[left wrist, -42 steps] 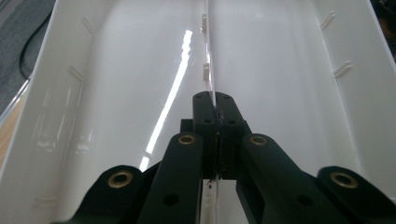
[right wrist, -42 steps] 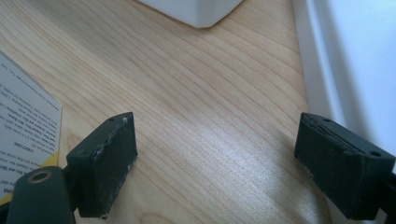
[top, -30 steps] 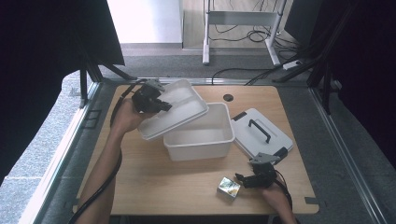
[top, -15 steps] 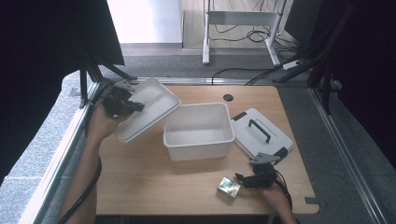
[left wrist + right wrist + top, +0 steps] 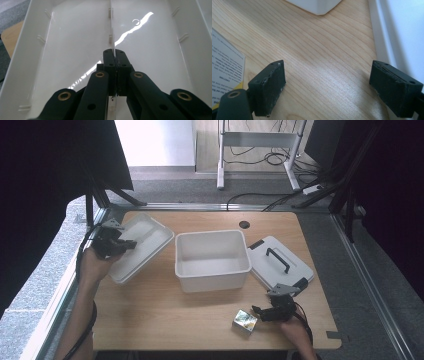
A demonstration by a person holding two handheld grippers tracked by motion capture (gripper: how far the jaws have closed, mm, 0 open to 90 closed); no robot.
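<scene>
A shallow white tray (image 5: 140,247) hangs tilted over the table's left side. My left gripper (image 5: 122,244) is shut on it. In the left gripper view the black jaws (image 5: 114,53) pinch the thin middle rib (image 5: 110,25) of the tray (image 5: 155,50). An open white bin (image 5: 212,280) stands at the table's centre. My right gripper (image 5: 260,312) rests open near the front edge, just right of a small shiny box (image 5: 245,321). In the right gripper view the gripper (image 5: 329,80) has bare wood between its wide-set jaws, and the box's printed label (image 5: 224,65) lies at the left.
A white lid with a black handle (image 5: 280,260) lies flat to the right of the bin, and its edge (image 5: 402,32) shows beside my right jaw. A round cable hole (image 5: 244,224) sits at the back of the wooden table (image 5: 165,315). Metal rails frame the table.
My left hand has carried the tray leftward, away from the bin's rim, and lower toward the table's left edge. The right gripper and the small box have stayed put.
</scene>
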